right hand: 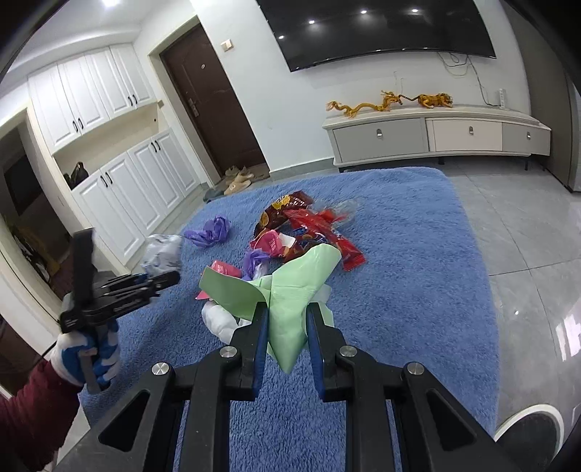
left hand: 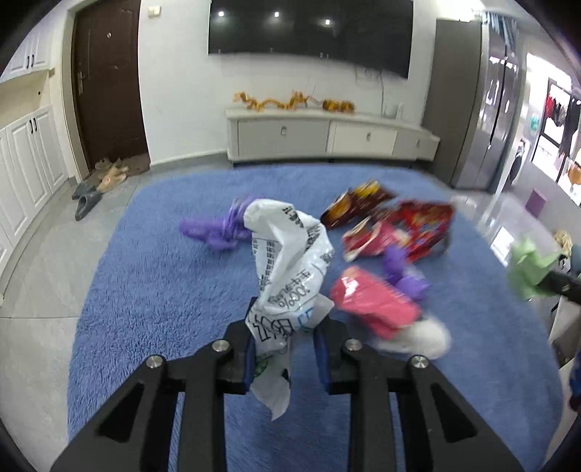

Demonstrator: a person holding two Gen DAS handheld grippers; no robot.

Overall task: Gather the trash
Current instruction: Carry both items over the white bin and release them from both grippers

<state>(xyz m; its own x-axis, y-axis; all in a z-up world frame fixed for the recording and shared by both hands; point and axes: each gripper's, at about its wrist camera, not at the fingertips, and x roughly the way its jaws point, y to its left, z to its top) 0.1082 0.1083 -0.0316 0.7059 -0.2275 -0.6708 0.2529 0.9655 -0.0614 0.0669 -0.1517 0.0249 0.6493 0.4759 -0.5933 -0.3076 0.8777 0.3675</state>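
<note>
white bag: crumpled white plastic bag (left hand: pixel 287 268) with black print, lifted off the rug, pinched at its lower part, loose tail hanging below the pads
left gripper: left gripper (left hand: pixel 285 348) narrowed down onto the white bag, blue pads pressing it from both sides; seen from the right wrist view as a black tool (right hand: pixel 123 294) at the left, held in a gloved hand (right hand: pixel 87 357), red sleeve behind
green bag: light green plastic bag (right hand: pixel 287 290) clamped between the right tool's blue pads, sticking up and fanned out above them, point hanging below
right gripper: right gripper (right hand: pixel 287 326) nearly closed, gripping the green bag; in the left wrist view only its tip shows at the far right edge with the green bag (left hand: pixel 530 268)
trash pile: red snack wrappers (right hand: pixel 319 232), brown-yellow wrapper (left hand: pixel 356 203), pink wrapper (left hand: pixel 377 305), purple bag (right hand: pixel 212 230), small purple scrap (left hand: pixel 399 268), white wad (left hand: pixel 417 337), all lying on the rug, clustered near the middle
rug: blue fluffy rug (right hand: pixel 417 272) on grey tile floor
background: TV (right hand: pixel 377 25) on wall, low white cabinet (right hand: pixel 435 134) below with gold dragon figures (right hand: pixel 388 103), dark door (left hand: pixel 109 80), slippers (left hand: pixel 87 199) by it, white cupboards (right hand: pixel 127 188)
image quality: left wrist view motion-blurred
</note>
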